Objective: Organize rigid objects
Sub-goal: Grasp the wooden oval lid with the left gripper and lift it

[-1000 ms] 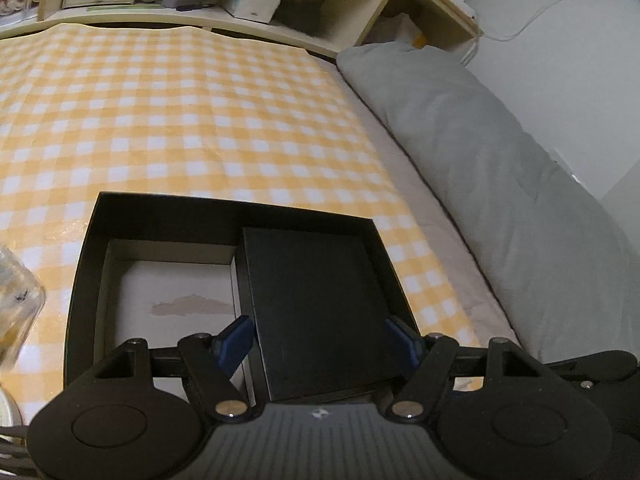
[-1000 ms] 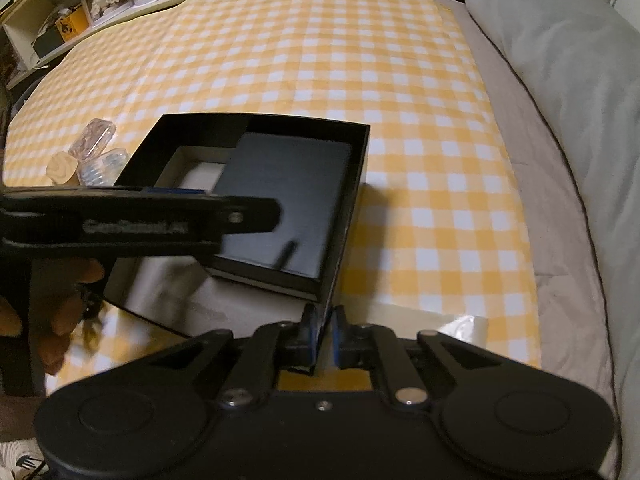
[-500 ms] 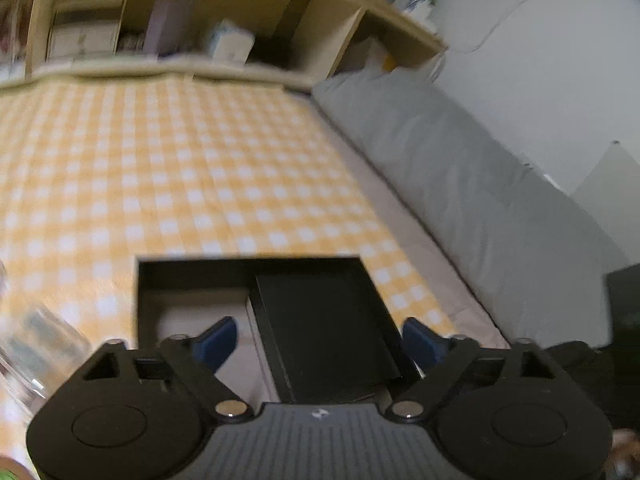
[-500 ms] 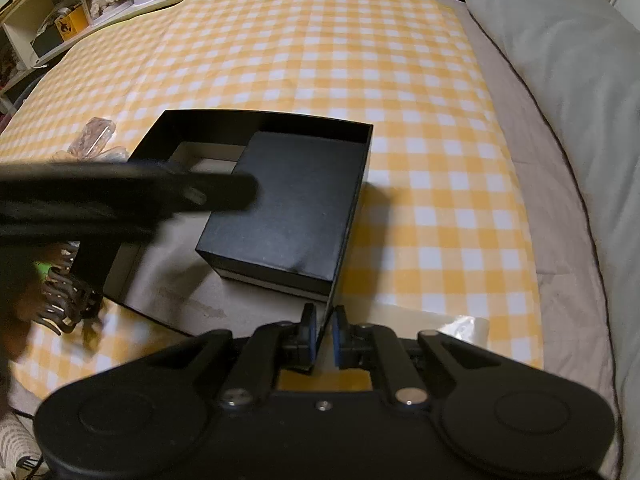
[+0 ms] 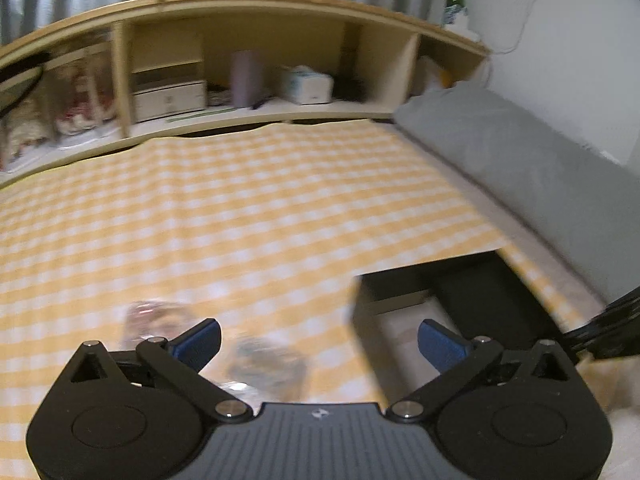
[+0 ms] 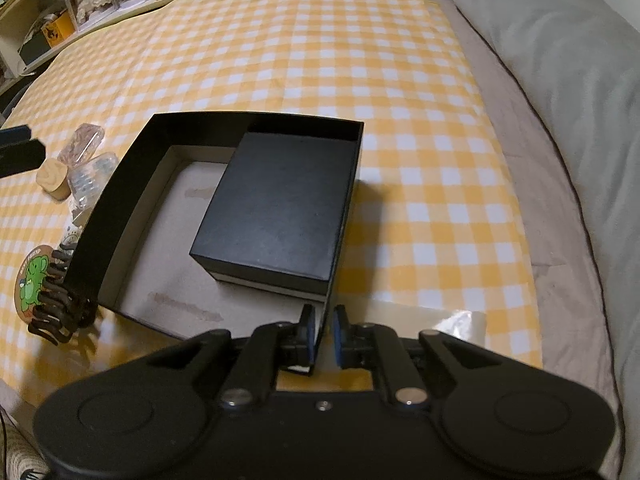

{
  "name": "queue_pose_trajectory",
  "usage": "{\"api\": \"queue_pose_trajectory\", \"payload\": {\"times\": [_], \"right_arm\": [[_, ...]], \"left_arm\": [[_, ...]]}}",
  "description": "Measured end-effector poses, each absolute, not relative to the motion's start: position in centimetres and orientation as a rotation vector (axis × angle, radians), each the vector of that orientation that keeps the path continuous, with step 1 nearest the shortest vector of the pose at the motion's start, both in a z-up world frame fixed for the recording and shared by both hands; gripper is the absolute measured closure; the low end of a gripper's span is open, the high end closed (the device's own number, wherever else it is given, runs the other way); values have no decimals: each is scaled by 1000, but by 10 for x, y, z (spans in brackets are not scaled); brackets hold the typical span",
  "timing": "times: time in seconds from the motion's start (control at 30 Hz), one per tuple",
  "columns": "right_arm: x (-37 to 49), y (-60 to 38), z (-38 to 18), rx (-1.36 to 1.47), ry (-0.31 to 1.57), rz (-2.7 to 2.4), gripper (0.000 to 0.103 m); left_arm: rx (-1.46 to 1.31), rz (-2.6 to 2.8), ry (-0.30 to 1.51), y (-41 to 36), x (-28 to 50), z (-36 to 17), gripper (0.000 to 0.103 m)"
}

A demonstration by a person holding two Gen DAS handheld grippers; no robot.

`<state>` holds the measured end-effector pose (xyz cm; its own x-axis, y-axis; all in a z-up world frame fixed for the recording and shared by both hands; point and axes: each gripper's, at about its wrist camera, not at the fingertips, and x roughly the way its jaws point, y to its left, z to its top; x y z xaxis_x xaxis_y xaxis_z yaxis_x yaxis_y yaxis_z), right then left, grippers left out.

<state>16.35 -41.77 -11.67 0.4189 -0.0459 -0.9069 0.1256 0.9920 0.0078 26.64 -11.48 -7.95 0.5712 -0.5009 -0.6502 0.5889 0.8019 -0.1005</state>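
While right tool [image 6: 321,330] pinches tray [image 6: 120,184] wall | left tool [image 5: 319,342] opening, empty | clutter [image 6: 80,168] beside tray

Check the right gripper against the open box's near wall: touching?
Touching. The right wrist view shows the right gripper with its pads clamped on the open box's near wall.

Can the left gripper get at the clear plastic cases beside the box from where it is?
Probably yes. The left gripper is opening, nothing between its jaws, and the clear plastic cases lie on bare checked cloth just ahead, outside the black box.
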Motion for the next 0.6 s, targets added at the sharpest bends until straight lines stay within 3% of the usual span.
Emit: {"api": "queue_pose_trajectory", "payload": {"times": [0.6], "right_arm": [[164, -416, -119, 15, 1166, -124, 93]], "left_arm": [[315, -652, 735, -31, 322, -155, 0]]}}
